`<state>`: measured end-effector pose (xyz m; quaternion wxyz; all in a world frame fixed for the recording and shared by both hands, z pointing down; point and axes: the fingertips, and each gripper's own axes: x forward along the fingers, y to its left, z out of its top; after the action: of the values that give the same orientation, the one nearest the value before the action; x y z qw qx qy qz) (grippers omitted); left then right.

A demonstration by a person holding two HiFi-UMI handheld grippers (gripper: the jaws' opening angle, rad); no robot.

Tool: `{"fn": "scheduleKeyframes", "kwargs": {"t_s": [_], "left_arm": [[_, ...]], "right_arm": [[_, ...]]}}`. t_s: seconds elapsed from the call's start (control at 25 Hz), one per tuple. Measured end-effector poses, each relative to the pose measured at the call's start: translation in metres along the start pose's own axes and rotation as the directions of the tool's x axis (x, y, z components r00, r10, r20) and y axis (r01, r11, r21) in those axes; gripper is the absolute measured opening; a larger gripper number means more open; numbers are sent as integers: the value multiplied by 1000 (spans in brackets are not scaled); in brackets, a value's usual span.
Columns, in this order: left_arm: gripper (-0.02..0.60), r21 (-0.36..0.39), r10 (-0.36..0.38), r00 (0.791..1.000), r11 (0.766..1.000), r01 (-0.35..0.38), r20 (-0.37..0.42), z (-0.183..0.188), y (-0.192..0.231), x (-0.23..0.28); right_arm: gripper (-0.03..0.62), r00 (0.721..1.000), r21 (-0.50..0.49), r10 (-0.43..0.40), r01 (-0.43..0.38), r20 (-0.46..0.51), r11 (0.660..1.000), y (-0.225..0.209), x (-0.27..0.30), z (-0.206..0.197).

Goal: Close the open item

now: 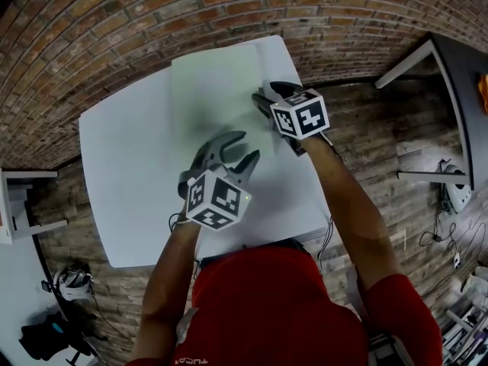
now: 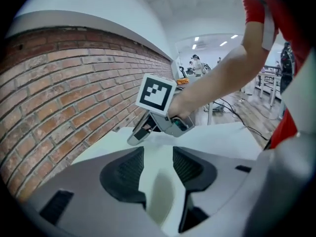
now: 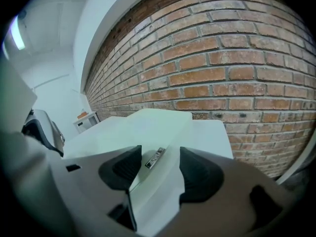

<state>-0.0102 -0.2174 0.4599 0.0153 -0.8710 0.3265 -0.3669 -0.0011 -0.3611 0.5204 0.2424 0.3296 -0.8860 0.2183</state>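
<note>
A flat white box point(image 1: 217, 82) lies with its lid down on the far half of the white table point(image 1: 122, 166). My right gripper point(image 1: 263, 97) is at the box's right edge. In the right gripper view its jaws point(image 3: 160, 167) stand apart, open, with the box's edge and a small metal latch point(image 3: 154, 158) between the pads. My left gripper point(image 1: 248, 145) hovers over bare tabletop nearer the person, short of the box. Its jaws point(image 2: 158, 159) are open with nothing between them, and they point toward the right gripper point(image 2: 148, 130).
Brick surrounds the table on all sides. A grey table point(image 1: 457, 75) stands at the right and a white shelf point(image 1: 23, 204) at the left. Cables and gear lie on the floor at the lower right point(image 1: 450, 235). The person in red stands at the table's near edge.
</note>
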Motion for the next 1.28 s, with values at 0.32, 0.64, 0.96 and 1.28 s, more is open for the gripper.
{"fn": "scheduleKeyframes", "kwargs": {"t_s": [0.32, 0.64, 0.96, 1.28], "left_arm": [[173, -153, 120, 990, 982, -108, 73, 0, 32, -21], [143, -213, 222, 966, 958, -191, 133, 4, 52, -40], [114, -270, 291, 939, 933, -237, 182, 8, 66, -57], [89, -323, 359, 906, 904, -278, 224, 11, 77, -82]], "right_arm": [[225, 999, -34, -41, 42, 9, 999, 1, -2, 2], [225, 995, -124, -94, 96, 23, 988, 5, -6, 8], [225, 990, -123, -92, 105, 111, 987, 20, -29, 21], [224, 969, -128, -40, 73, 246, 989, 59, -72, 40]]}}
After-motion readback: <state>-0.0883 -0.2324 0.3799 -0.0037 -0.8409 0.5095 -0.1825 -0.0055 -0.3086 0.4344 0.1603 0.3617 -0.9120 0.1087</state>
